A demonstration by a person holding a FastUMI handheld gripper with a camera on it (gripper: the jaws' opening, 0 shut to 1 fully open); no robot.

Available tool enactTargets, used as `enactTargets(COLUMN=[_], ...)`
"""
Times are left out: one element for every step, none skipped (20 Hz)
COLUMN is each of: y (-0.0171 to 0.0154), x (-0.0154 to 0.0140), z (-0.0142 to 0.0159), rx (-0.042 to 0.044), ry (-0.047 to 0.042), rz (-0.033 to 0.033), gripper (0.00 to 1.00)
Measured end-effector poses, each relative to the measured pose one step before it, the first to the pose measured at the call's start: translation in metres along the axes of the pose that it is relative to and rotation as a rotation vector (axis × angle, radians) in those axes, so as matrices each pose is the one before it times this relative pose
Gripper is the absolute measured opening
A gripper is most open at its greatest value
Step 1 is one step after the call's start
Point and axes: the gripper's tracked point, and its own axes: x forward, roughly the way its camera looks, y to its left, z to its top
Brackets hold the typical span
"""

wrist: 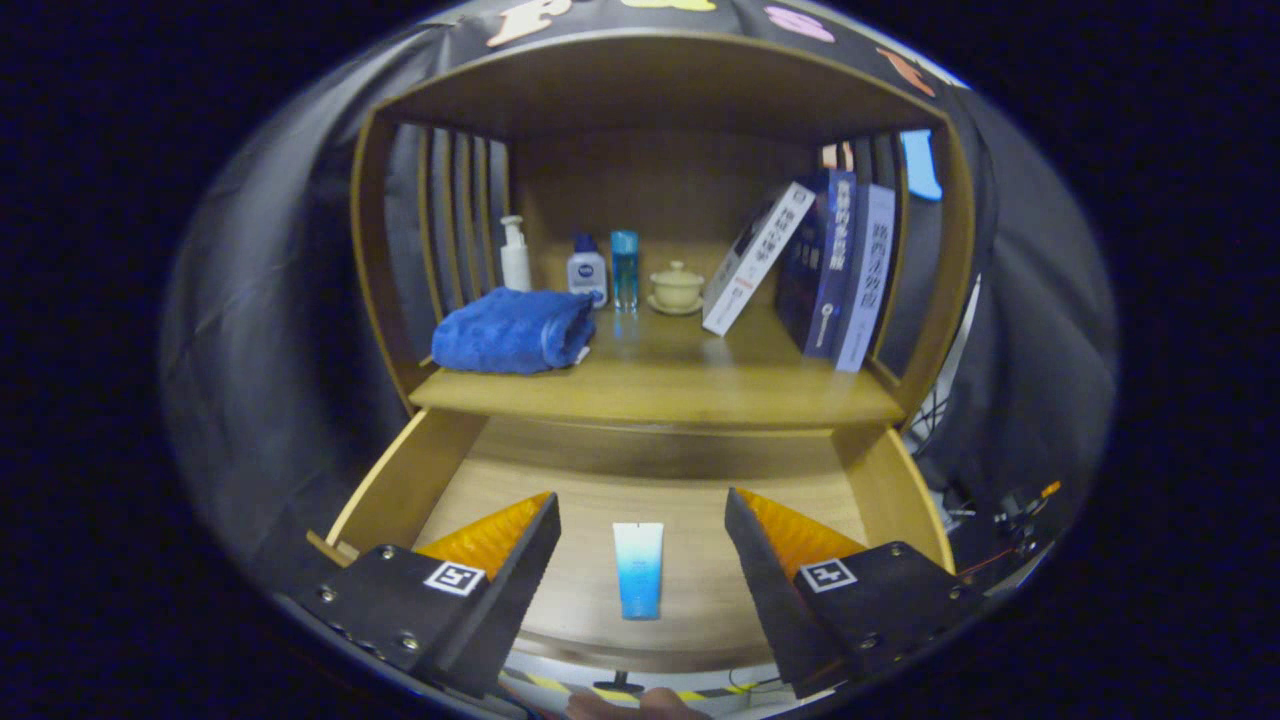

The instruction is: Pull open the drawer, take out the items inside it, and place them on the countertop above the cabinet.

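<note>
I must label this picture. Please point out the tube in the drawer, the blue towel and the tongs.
tube [638,570], gripper view, middle of body
blue towel [512,331], gripper view, top fold
tongs [640,520], gripper view, open gap between tips

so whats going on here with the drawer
A person is working a handheld gripper over a wooden cabinet. The drawer is already pulled open, and a blue-and-white tube lies flat in it, between the open fingers, not gripped. The countertop above already holds a blue towel, bottles, a lidded cup and books.

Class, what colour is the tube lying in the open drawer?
White fading to blue, seen in the gripper view: the tube lies between the open gripper fingers.
</note>
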Motion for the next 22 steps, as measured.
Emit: enactTargets(y=[-0.00313, -0.00252, -0.00119, -0.00101, 0.00012, -0.00131, -0.00261, 0.00119, 0.00428, 0.00027, -0.00265, 0.00104, 0.00456, 0.00373, 0.00285, 0.00075, 0.00083, 0.00235, 0.00169, -0.00027, 0.00393, 0.00439], x=[0.01532, 0.01148, 0.01523, 0.01238, 0.01140, 0.01182, 0.01126, 0.00712, 0.00456, 0.00555, 0.00218, 0.00723, 0.00112, -0.00449, 0.00022, 0.00239, -0.00306, -0.00213, -0.00459, -0.00637, -0.00775, -0.00786], z=[-0.00806, -0.01040, -0.01195, -0.00941, -0.01236, -0.00997, -0.01390, -0.01284, -0.00689, -0.00215, -0.00099, -0.00335, -0.00059, -0.00344, -0.00064, -0.00228, -0.00062, 0.00298, 0.00277, 0.00497, 0.00347, 0.00314], rx=[0.01163, 0.00130, -0.00053, -0.00119, -0.00653, 0.00529, 0.00736, 0.02277, 0.03609, 0.02591, -0.00188, -0.01246, -0.00997, -0.00813, 0.00045, 0.01217, 0.00916, -0.00008, -0.02385, -0.02056, -0.01437, -0.01141], ry=[0.06172, 0.06982, 0.07289, 0.06664, 0.07707, 0.07174, 0.08678, 0.07728, 0.03937, 0.01316, 0.00258, 0.00476, 0.00352, 0.01704, -0.01470, -0.01129, -0.01595, -0.04912, -0.04292, -0.05231, -0.05444, -0.05106], rz=[-0.01294, -0.00810, -0.01052, -0.00806, 0.00544, -0.00372, -0.00375, 0.01748, 0.02134, -0.00120, -0.01056, 0.00555, 0.02704, 0.00970, 0.01237, 0.01479, 0.00967, 0.01314, 0.00891, 0.00357, 0.01446, 0.02780], gripper=[0.99, 0.99, 0.99, 0.99, 0.99, 0.99, 0.99, 0.95, 0.90, 0.86, 0.86, 0.86, 0.72, 0.58, 0.44, 0.44, 0.38, 0.38, 0.38, 0.38, 0.38, 0.38])
